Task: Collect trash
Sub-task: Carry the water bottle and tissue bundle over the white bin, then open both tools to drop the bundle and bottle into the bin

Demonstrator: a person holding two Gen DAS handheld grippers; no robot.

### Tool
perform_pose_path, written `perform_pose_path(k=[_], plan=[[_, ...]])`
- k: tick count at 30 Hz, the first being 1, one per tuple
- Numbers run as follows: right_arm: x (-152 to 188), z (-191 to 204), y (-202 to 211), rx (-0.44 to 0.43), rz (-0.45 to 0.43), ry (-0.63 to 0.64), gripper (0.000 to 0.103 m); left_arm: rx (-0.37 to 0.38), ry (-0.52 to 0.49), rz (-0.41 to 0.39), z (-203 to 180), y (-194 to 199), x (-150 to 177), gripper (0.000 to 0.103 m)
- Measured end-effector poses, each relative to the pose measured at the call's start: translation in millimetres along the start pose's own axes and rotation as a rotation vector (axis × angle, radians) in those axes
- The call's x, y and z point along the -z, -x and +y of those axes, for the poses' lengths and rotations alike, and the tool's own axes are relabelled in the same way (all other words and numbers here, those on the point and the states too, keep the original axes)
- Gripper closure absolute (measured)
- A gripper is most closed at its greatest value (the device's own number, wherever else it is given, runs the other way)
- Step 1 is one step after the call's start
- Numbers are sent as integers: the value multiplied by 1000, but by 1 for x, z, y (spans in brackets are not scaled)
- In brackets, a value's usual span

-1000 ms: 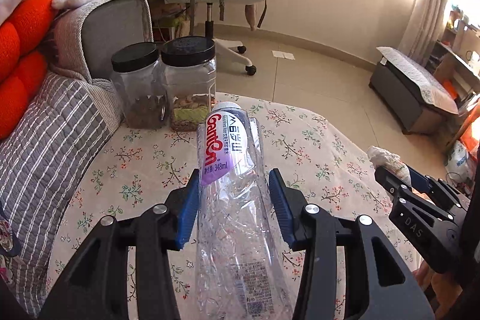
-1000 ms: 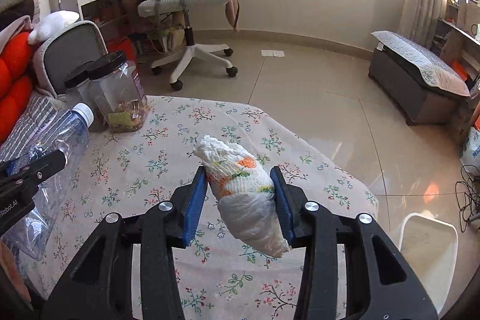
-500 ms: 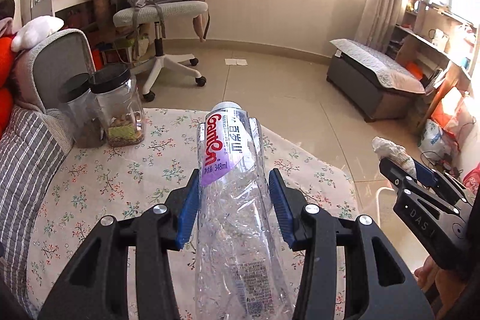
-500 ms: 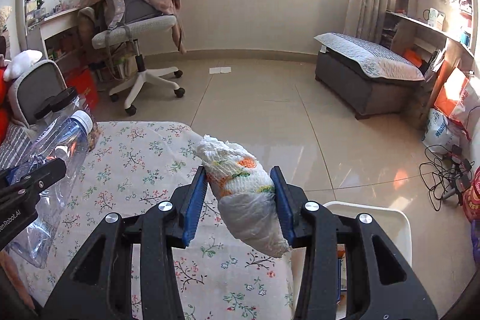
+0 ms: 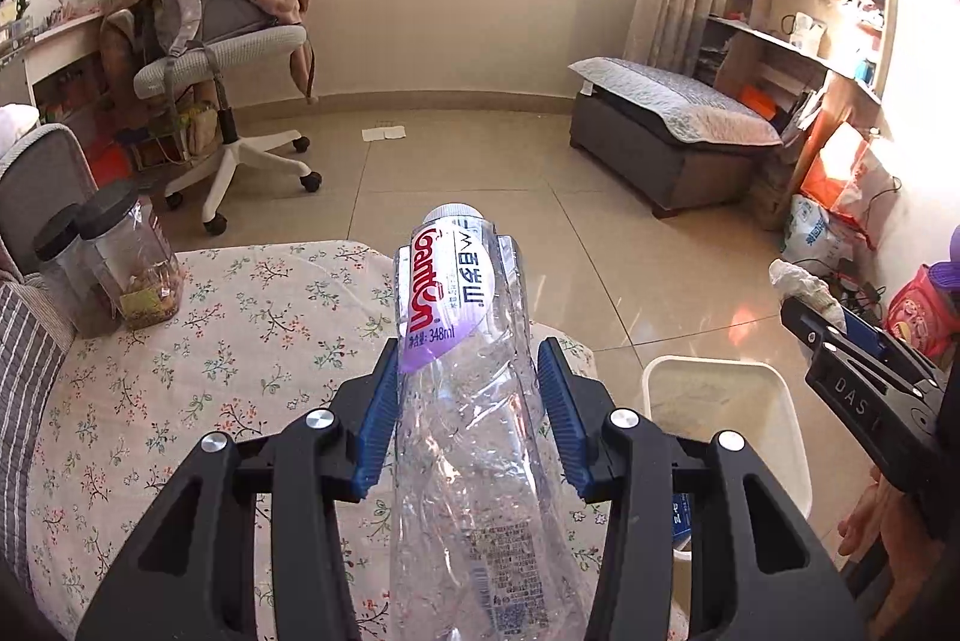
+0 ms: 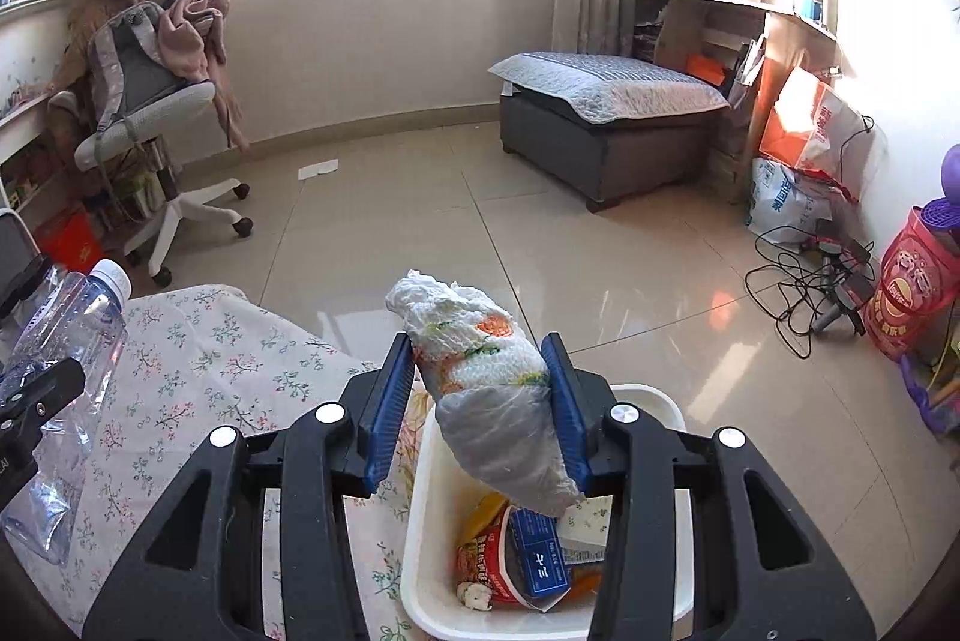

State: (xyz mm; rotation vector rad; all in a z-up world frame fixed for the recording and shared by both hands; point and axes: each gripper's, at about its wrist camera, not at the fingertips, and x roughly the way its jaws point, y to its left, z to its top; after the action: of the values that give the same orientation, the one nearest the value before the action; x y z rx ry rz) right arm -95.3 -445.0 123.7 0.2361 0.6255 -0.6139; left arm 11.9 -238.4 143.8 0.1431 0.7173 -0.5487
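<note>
Bin [image 6: 654, 397] — wrappers, blue box [image 6: 538, 560] inside | jars [image 5: 129, 260] — dry contents

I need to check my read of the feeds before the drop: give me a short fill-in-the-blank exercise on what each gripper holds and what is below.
1. The left gripper is shut on a crushed clear plastic ____ with a purple label.
2. The right gripper holds a rolled ____.
3. The white bin stands on the floor beside the ____-patterned cloth.
4. The bin already holds some ____.

Missing words: bottle; diaper; floral; trash
</note>
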Motion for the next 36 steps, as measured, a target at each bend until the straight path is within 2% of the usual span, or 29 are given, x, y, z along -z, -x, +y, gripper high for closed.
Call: perform_pose_path(k=[7,8,9,17,26,30,31,33,36], plan=[[9,-47,-13,74,38,-75,58,35,-58,17,-41,-9,3,57],[10,-54,-14,83,40,-89,46,41,-67,20,-48,-10,3,57],[11,-60,-14,95,43,-103,28,47,-76,22,-54,-12,4,57],[13,-110,-7,163,37,-223,9,113,-146,29,-110,-25,2,57],[22,-166,11,292,17,-368,7,229,-188,59,-177,-47,-8,57],[27,-188,19,346,1,-421,7,298,-178,104,-205,-61,-13,56],[27,-192,20,357,-1,-432,7,308,-177,110,-209,-64,-15,54],[29,-201,20,368,2,-445,7,326,-173,124,-219,-68,-17,39],[30,-202,21,372,8,-442,7,364,-157,158,-226,-70,-19,32]])
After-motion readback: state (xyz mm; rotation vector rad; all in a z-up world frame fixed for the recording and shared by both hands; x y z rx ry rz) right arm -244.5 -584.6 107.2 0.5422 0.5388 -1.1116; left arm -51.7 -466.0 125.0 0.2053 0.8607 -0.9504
